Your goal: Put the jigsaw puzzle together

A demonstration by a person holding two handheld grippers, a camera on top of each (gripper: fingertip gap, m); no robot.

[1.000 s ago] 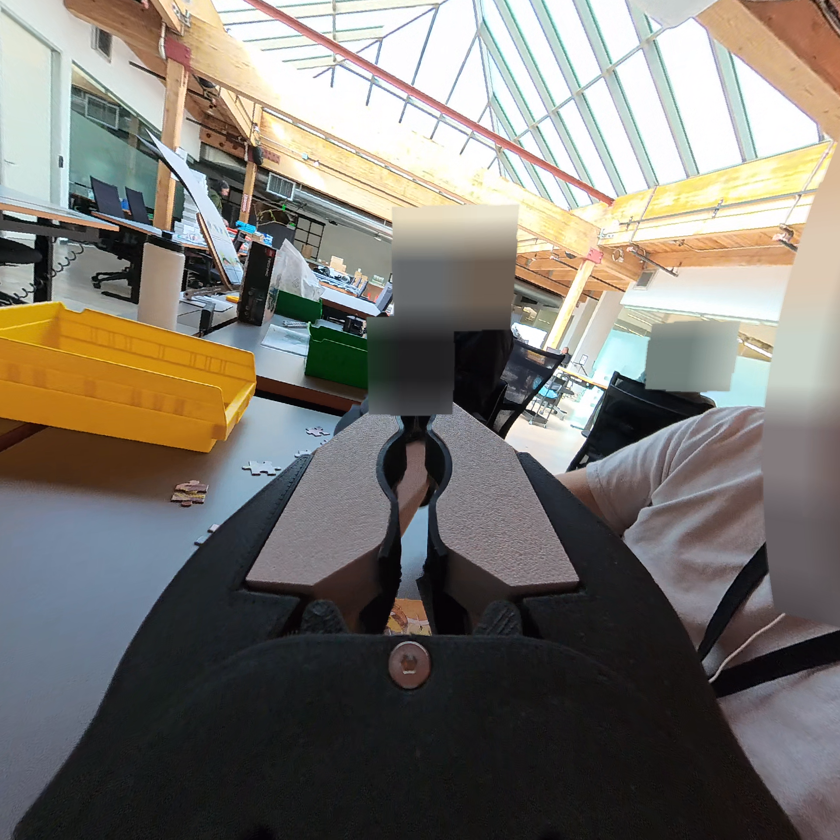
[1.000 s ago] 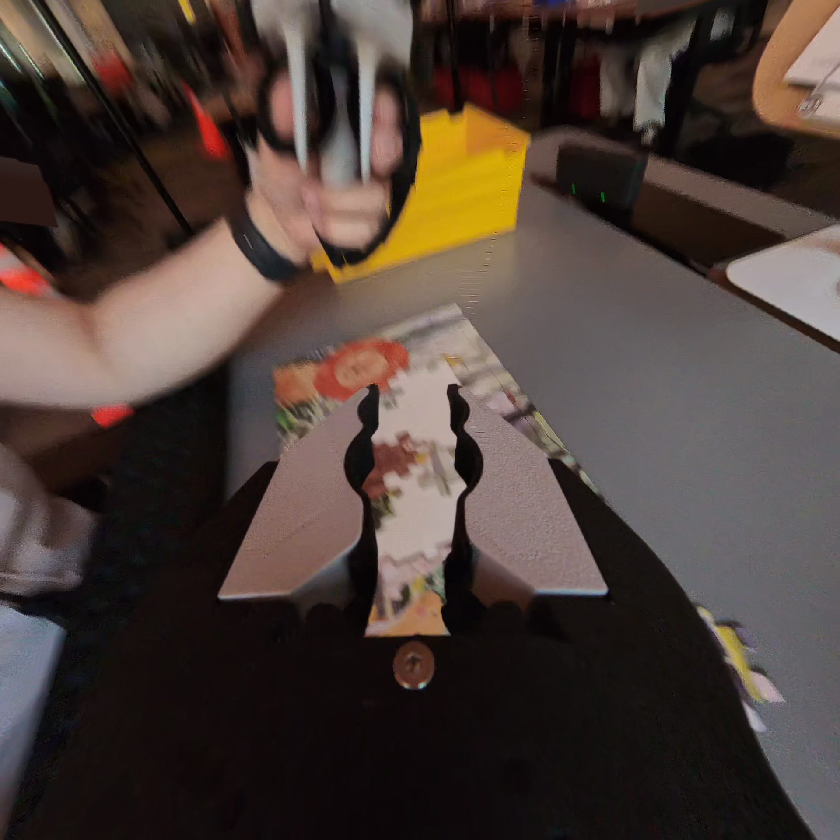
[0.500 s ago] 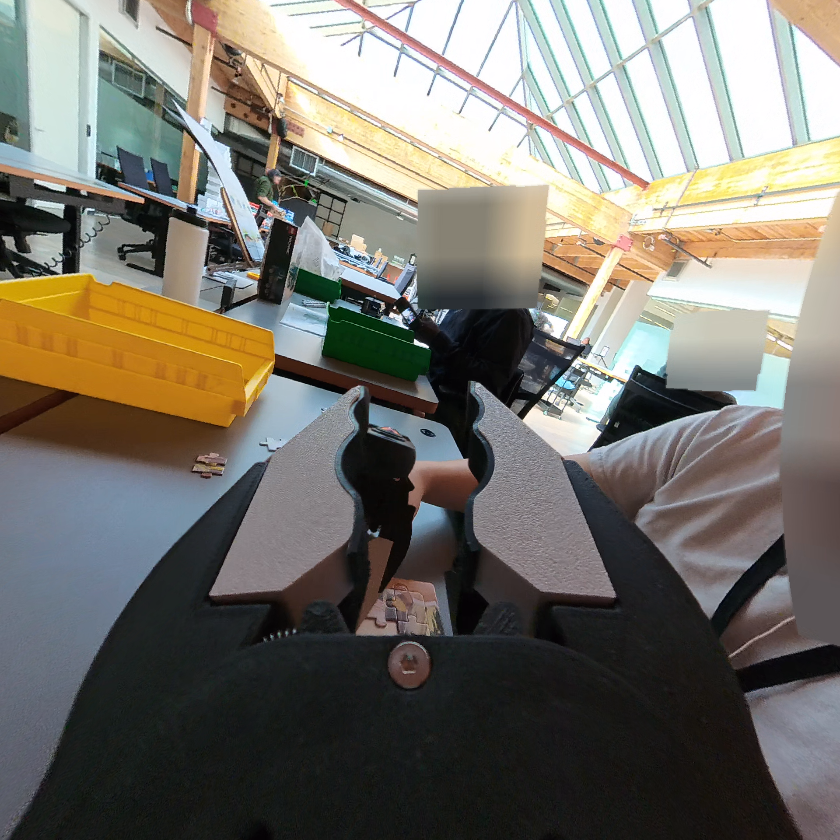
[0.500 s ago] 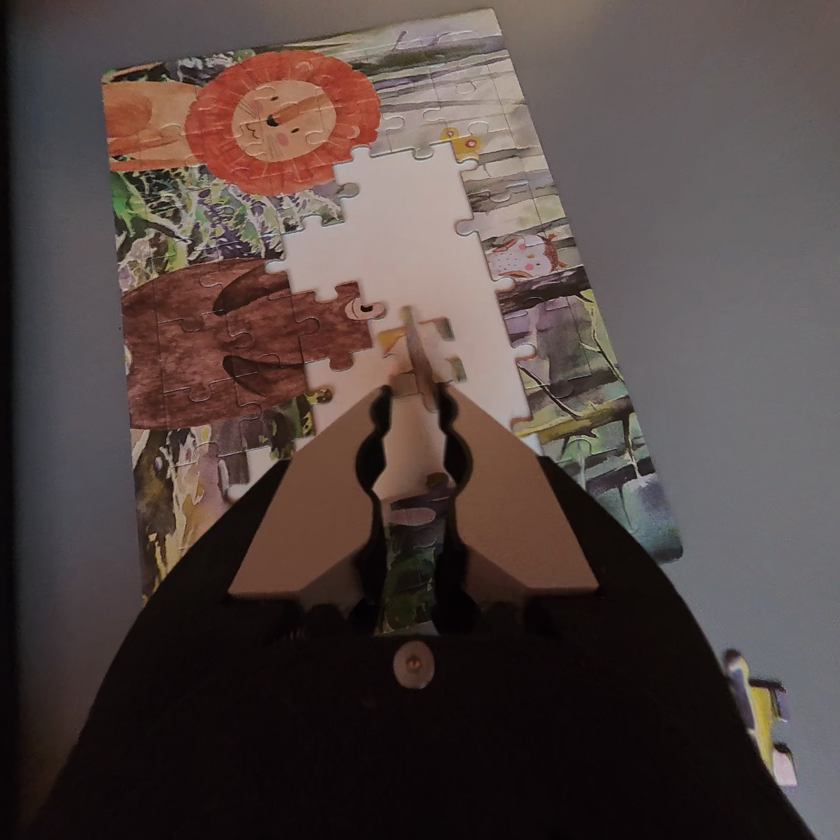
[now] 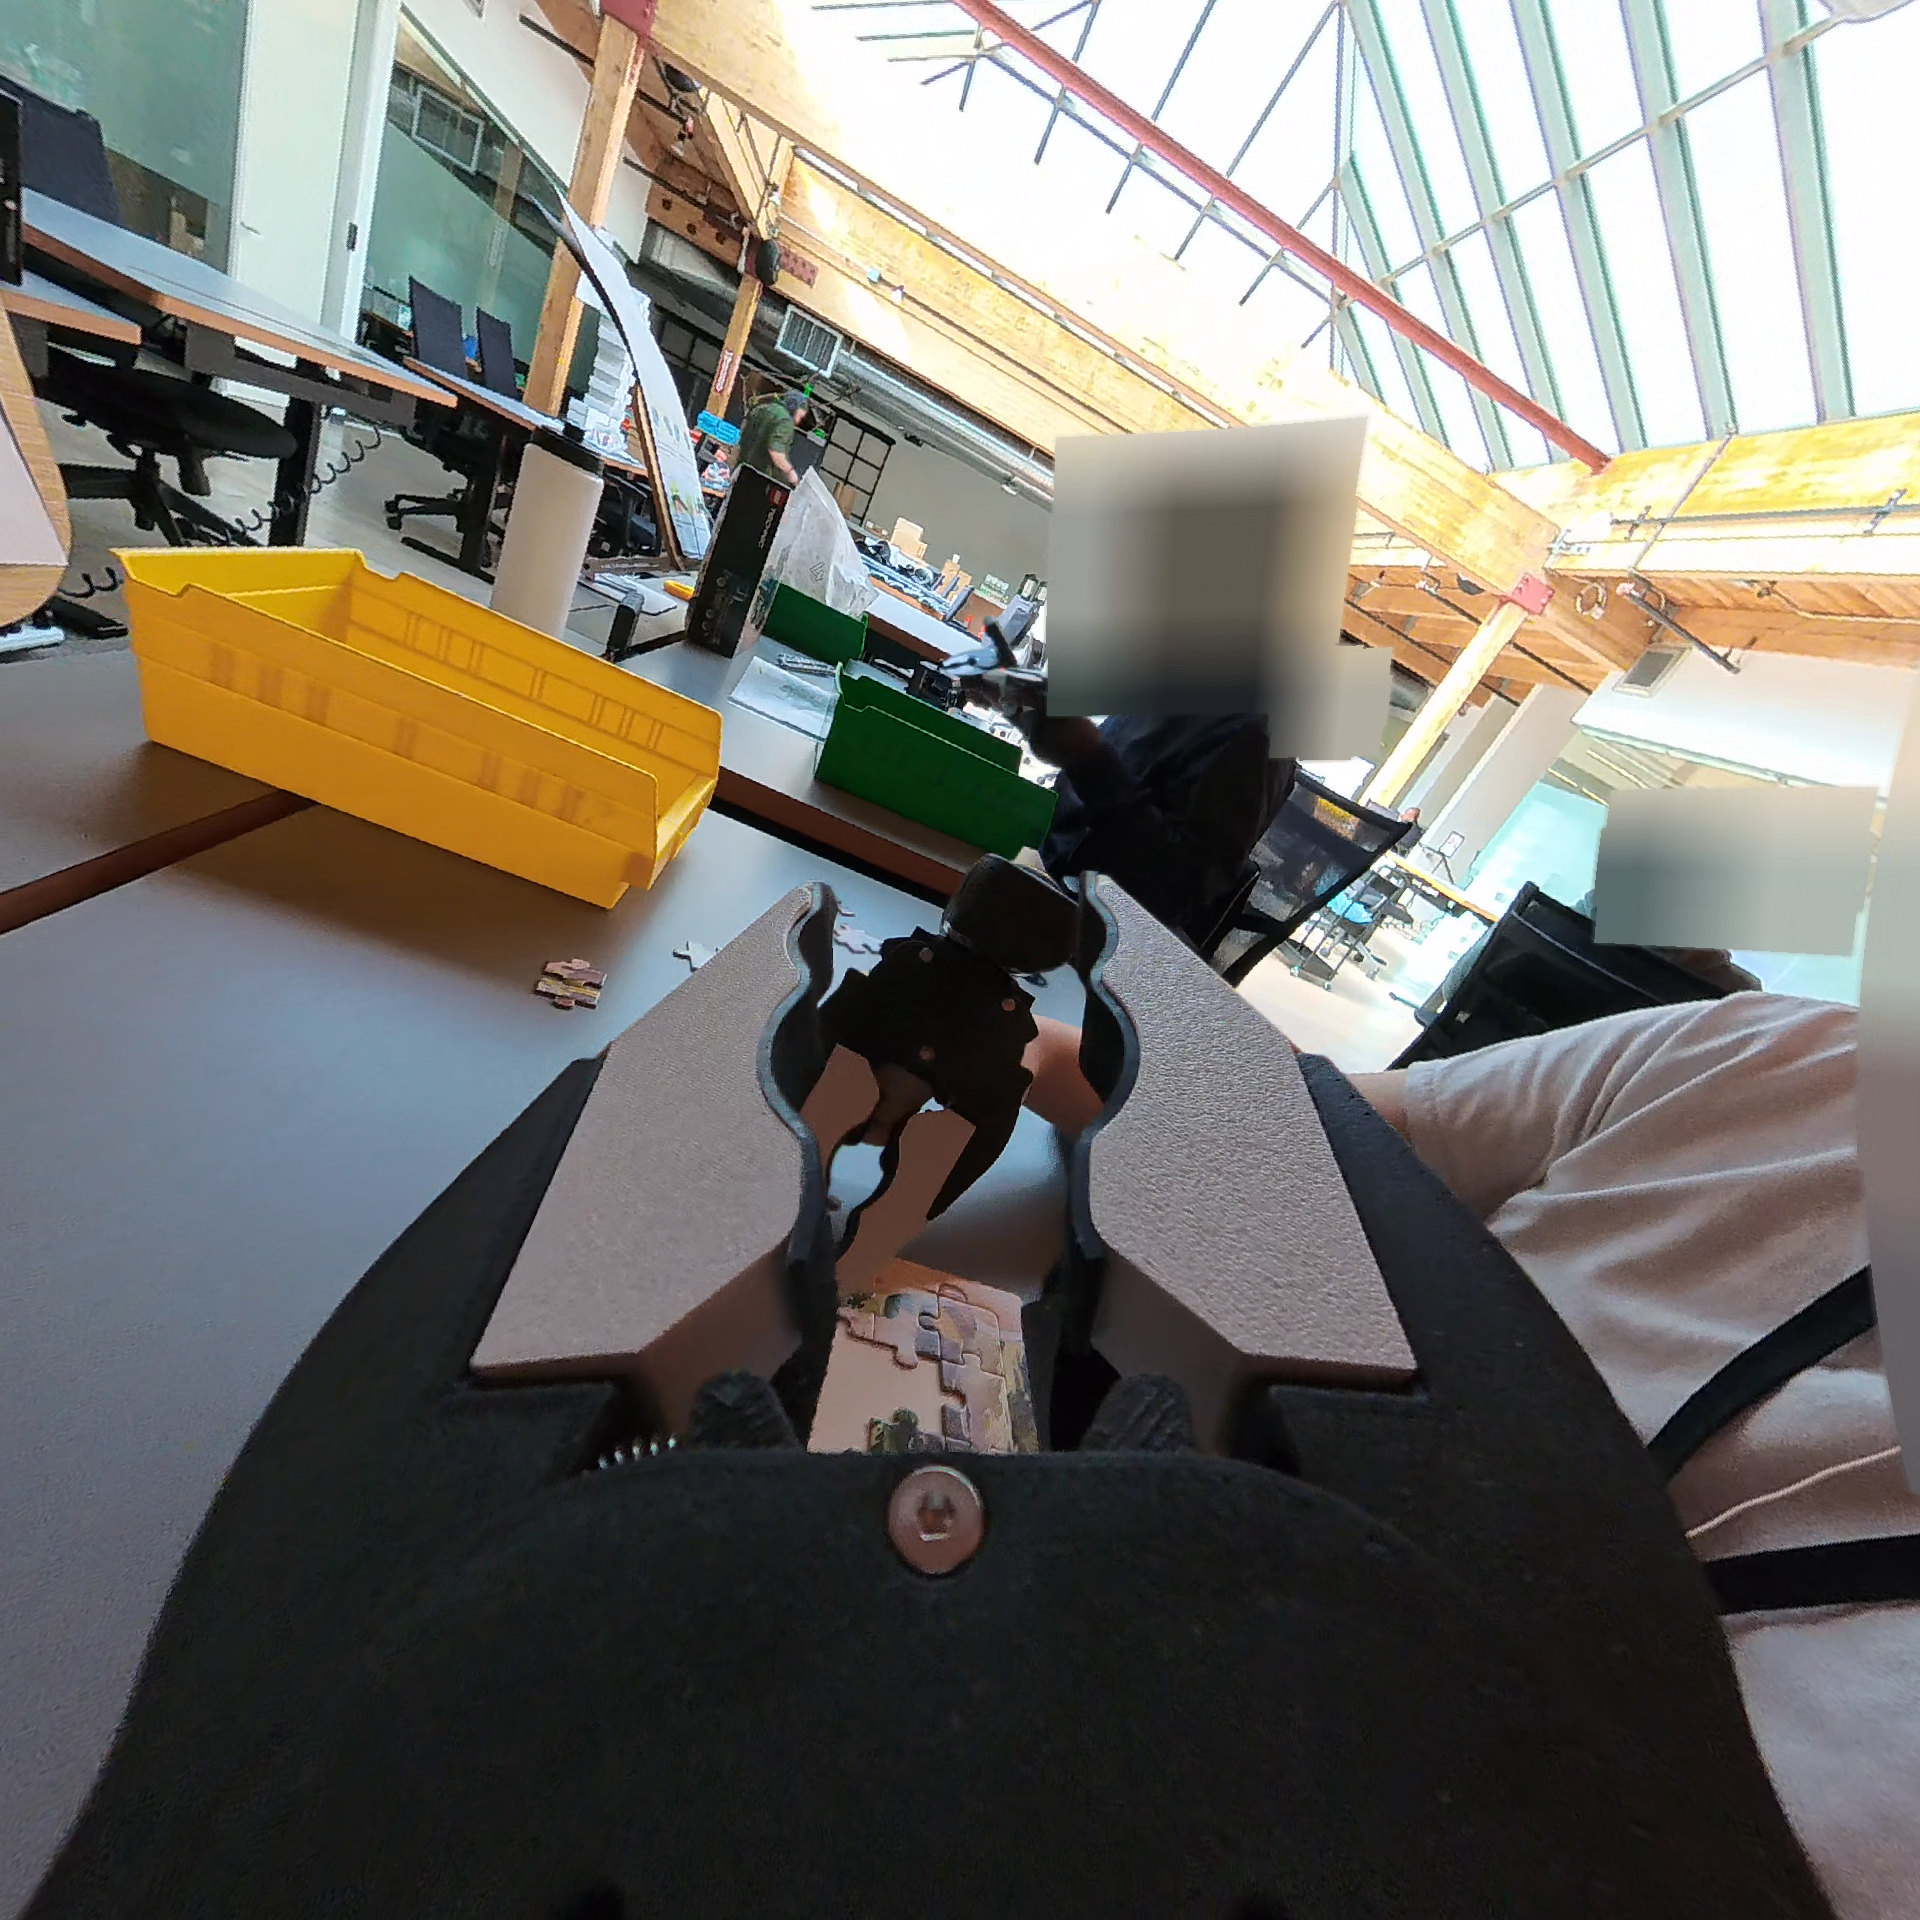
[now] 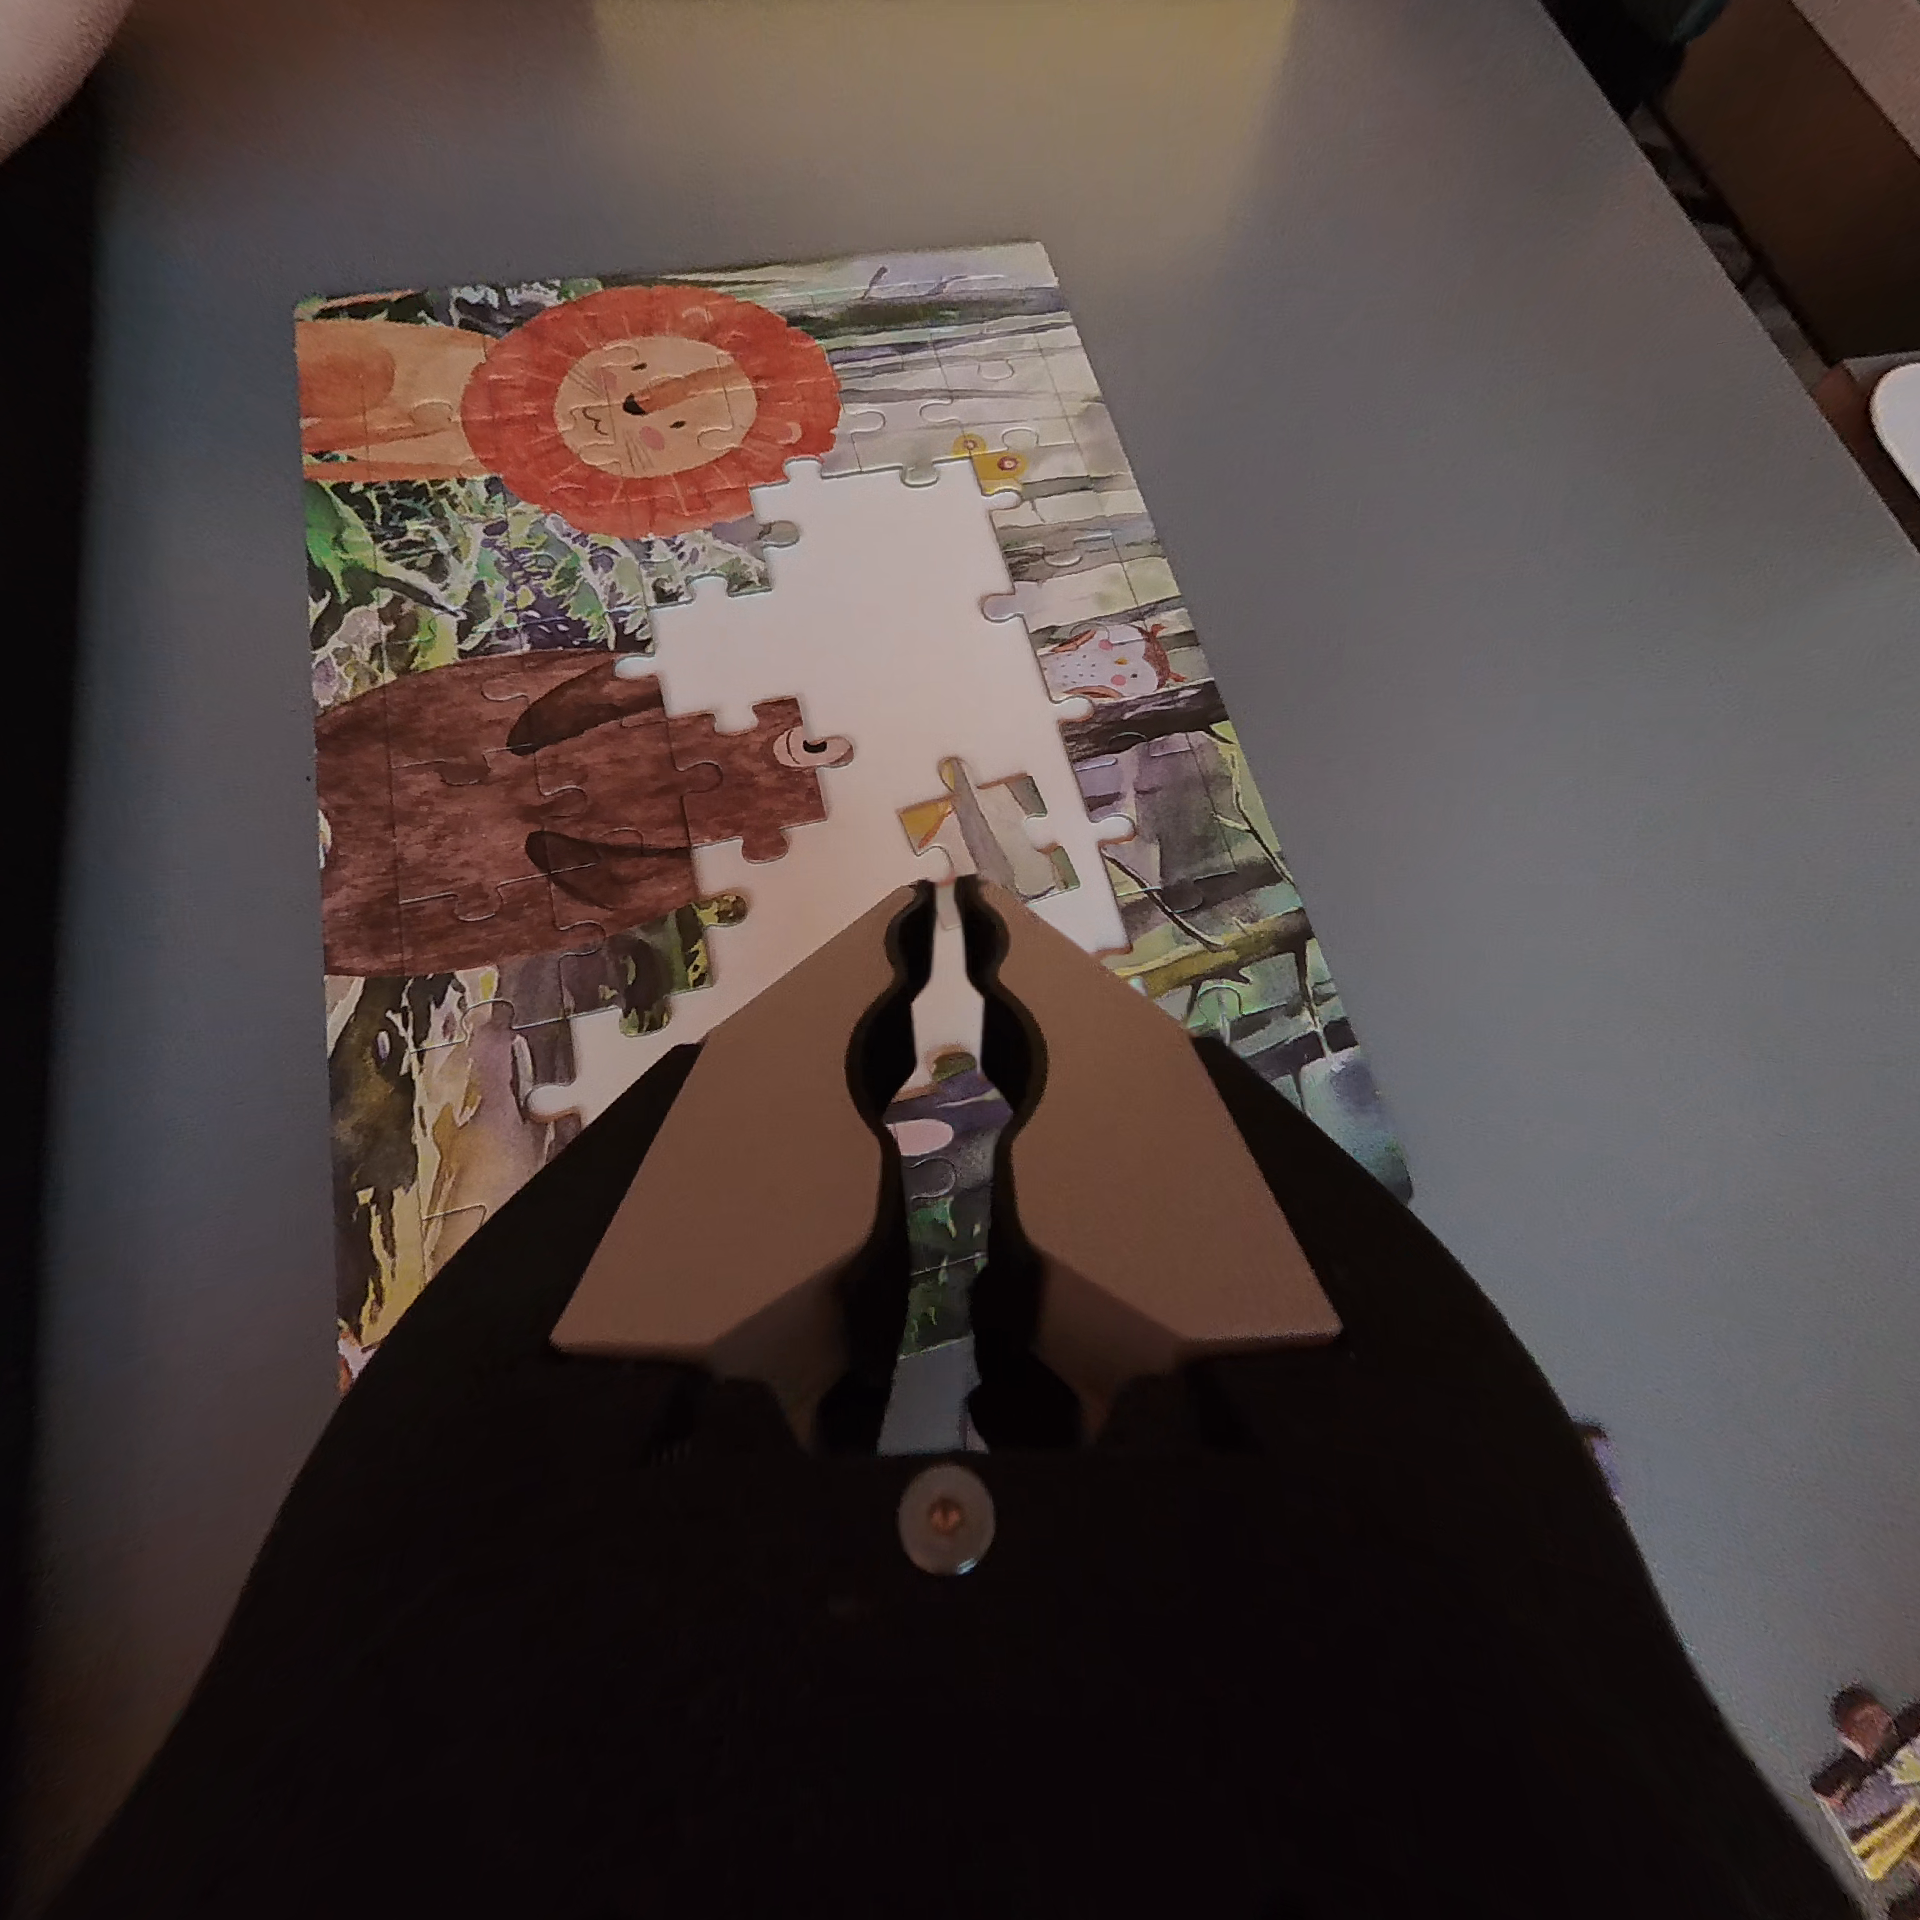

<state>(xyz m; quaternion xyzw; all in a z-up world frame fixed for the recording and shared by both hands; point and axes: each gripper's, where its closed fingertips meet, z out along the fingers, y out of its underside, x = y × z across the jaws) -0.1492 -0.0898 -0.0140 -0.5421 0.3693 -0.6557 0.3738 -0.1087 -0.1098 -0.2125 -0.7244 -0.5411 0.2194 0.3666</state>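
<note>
L gripper (image 5: 951, 914) jaws apart over puzzle (image 5: 935, 1351); yellow bin (image 5: 416, 707) behind.

Counts on the worktop
One jigsaw puzzle (image 6: 582, 790) with one white gap; one piece (image 6: 987, 826) in the gap; two tools (image 5: 951, 914) (image 6: 943, 883); one yellow bin (image 5: 416, 717); two green bins (image 5: 935, 774)

My left gripper (image 5: 945, 925) and right gripper (image 6: 943, 888) each show a matte black body, tan wedge fingers with wavy black inner edges, one silver screw; pale short sleeve (image 5: 1621, 1132), black straps
</note>
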